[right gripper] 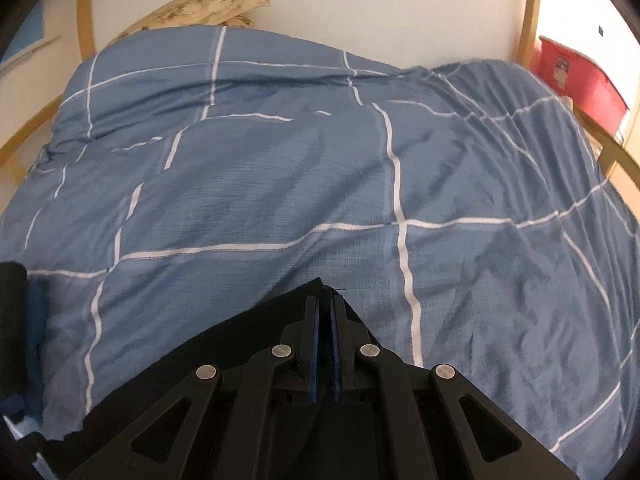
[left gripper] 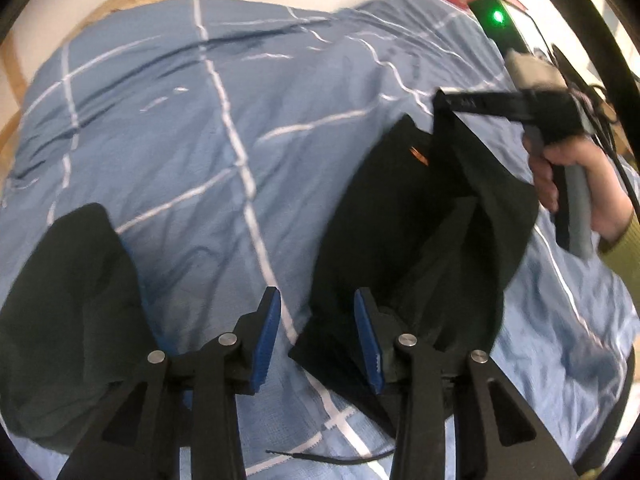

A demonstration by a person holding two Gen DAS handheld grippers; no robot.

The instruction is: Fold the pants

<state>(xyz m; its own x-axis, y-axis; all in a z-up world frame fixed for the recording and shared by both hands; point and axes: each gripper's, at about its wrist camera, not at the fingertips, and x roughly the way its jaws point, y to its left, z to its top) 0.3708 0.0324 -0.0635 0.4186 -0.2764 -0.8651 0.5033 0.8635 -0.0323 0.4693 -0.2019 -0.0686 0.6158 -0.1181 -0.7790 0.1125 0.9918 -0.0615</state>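
Observation:
Black pants [left gripper: 404, 220] lie on a blue checked duvet [left gripper: 224, 136]. One part hangs from my right gripper [left gripper: 442, 100], which is shut on a corner of the fabric and lifts it at the right of the left wrist view. Another dark part [left gripper: 72, 304] lies at the lower left. My left gripper [left gripper: 316, 312] is open, its blue pads [left gripper: 266, 344] just above the duvet beside the pants' lower edge. In the right wrist view my right gripper [right gripper: 324, 308] is shut on the pants [right gripper: 248, 344], which drape below it.
The duvet [right gripper: 280, 184] covers the whole bed. A wooden bed frame [right gripper: 528, 12] and a white wall stand behind. A red box [right gripper: 576, 76] sits at the far right. A pale patterned pillow [right gripper: 208, 4] lies at the head. A thin black cord [left gripper: 328, 458] lies on the duvet.

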